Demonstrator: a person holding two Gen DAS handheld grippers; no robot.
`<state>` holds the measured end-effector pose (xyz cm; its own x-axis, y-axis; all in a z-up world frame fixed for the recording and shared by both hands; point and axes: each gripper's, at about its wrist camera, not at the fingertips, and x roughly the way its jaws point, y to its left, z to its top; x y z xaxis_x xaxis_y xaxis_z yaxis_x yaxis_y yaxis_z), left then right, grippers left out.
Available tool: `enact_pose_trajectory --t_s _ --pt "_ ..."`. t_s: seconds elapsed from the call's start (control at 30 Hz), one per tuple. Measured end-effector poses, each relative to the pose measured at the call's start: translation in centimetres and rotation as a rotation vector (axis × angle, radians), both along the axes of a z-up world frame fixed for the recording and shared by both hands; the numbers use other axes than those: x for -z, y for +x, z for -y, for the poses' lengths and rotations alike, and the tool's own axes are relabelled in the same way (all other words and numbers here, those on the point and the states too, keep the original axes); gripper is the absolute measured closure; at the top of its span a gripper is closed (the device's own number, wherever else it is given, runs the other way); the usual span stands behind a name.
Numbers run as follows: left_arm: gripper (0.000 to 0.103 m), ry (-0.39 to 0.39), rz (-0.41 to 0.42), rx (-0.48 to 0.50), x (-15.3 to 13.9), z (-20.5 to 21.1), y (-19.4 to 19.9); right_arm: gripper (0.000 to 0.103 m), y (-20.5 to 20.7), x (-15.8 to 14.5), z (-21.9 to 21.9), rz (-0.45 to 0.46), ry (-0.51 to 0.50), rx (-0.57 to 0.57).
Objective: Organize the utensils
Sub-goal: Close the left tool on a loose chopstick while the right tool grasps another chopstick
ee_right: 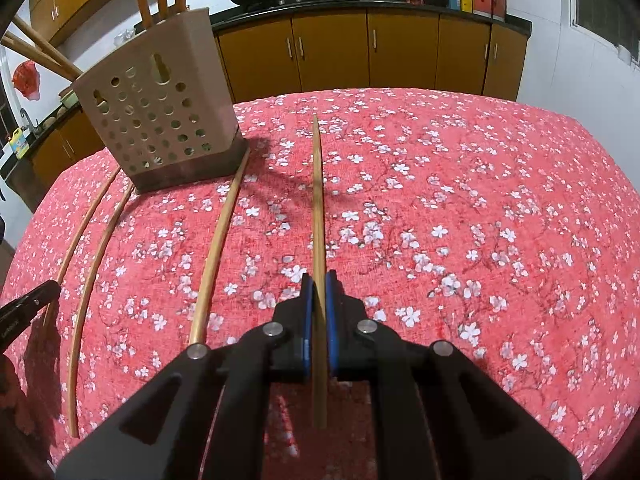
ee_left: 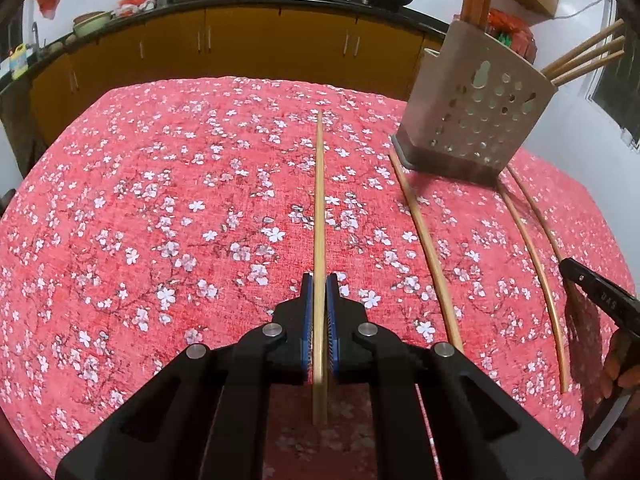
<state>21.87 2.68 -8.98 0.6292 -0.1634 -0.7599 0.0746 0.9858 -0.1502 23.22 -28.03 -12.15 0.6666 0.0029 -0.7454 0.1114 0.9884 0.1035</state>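
- Your left claw (ee_left: pixel 320 292) is clenched on a chopstick (ee_left: pixel 319 200), blue pads pressed to both sides of the shaft, with the long end running forward and a short tail sticking out behind the pads.
- Your right claw (ee_right: pixel 319 292) is clenched the same way on a second chopstick (ee_right: pixel 317 200), also gripped near its back end.
- Judging by where things lie, the step in hand is carrying these two sticks to the holder (ee_left: pixel 476 120). Lift each tip clear of the cloth (ee_left: pixel 160 200) before you swing, since a long stick held near its end will lever in the pads if the tip drags.
- Bring one claw in at a time; the holder sits between your two hands, and both sticks arriving together could cross.
- Tip the stick toward upright over the open top, and let go only when the lower end is inside.
- The chopsticks are slim, pale wood, plain and straight.
- Three more (ee_right: pixel 216 240) lie loose on the worktop just in front of the holder, which is beige, perforated, and already has several sticks standing in it.
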Motion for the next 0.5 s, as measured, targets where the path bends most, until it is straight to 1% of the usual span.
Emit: enact_pose_trajectory --t_s 0.1,0.5 --pt "0.095 -0.018 -0.001 -0.005 -0.07 -0.25 -0.13 0.095 0.0 -0.01 0.07 0.0 0.002 0.0" --pt "0.095 -0.031 -0.003 -0.008 -0.22 -0.3 -0.27 0.095 -0.06 0.0 0.05 0.002 0.011 0.002"
